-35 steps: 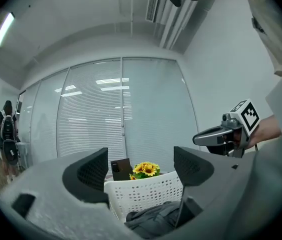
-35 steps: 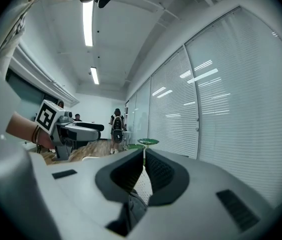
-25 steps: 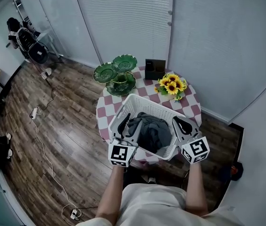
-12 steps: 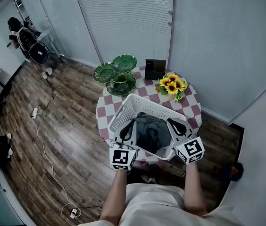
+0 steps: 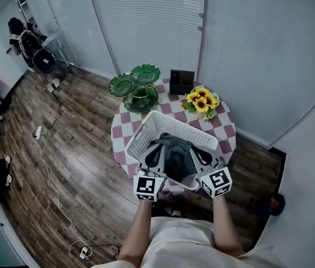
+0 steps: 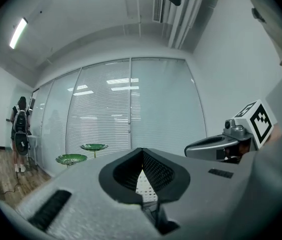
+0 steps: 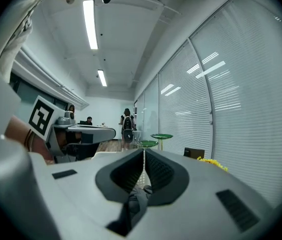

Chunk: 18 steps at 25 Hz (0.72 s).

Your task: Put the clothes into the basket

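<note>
A white mesh basket (image 5: pixel 139 134) stands on the checked round table (image 5: pixel 226 132) with dark grey clothes (image 5: pixel 175 148) heaped inside. My left gripper (image 5: pixel 156 152) sits over the basket's near left side, its jaws having just closed. In the left gripper view the left gripper (image 6: pixel 142 153) is shut at the tips, and white basket mesh (image 6: pixel 144 185) shows through the gap behind them. My right gripper (image 5: pixel 196 155) is over the near right side. In the right gripper view the right gripper (image 7: pixel 144 156) is shut on a fold of grey cloth (image 7: pixel 133 204).
A tiered stand of green plates (image 5: pixel 137 90), a dark box (image 5: pixel 181 81) and a bunch of sunflowers (image 5: pixel 202 100) share the table behind the basket. Cables (image 5: pixel 47 162) trail over the wood floor at left. A person with a backpack (image 5: pixel 33 48) stands far left.
Both grippers have moved inward from the basket's sides toward each other and a little lower. The left jaws have closed.
</note>
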Each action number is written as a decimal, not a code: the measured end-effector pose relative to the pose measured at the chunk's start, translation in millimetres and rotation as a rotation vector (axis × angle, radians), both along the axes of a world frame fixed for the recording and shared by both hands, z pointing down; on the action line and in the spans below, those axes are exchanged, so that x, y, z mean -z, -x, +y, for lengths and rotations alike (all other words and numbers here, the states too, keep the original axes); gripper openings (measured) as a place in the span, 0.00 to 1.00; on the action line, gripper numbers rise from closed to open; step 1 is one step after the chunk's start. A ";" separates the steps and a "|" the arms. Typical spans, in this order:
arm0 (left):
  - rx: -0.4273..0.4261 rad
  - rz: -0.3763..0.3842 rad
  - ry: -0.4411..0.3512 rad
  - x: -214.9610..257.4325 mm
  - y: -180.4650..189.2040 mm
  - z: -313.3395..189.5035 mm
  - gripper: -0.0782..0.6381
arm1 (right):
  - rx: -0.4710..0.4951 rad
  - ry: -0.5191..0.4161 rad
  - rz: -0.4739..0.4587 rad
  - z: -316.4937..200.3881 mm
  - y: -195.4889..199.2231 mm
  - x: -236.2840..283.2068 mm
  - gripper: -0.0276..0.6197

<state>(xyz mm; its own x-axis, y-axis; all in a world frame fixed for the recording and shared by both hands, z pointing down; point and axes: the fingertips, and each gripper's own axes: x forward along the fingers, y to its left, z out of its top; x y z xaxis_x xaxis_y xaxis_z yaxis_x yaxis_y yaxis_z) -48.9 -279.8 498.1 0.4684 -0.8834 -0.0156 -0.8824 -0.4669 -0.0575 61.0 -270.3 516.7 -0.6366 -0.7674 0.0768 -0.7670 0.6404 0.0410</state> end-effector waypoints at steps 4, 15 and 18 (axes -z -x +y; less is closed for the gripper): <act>-0.016 -0.015 0.020 -9.7 -6.9 3.1 0.13 | -0.008 0.008 -0.017 0.8 -3.1 -2.5 0.08; -0.035 -0.018 0.011 -10.3 -12.6 1.9 0.13 | -0.007 -0.016 -0.012 0.5 0.2 -0.2 0.08; -0.045 -0.018 0.014 -15.4 -14.5 4.9 0.13 | -0.007 -0.010 -0.013 -1.0 -0.3 -1.1 0.08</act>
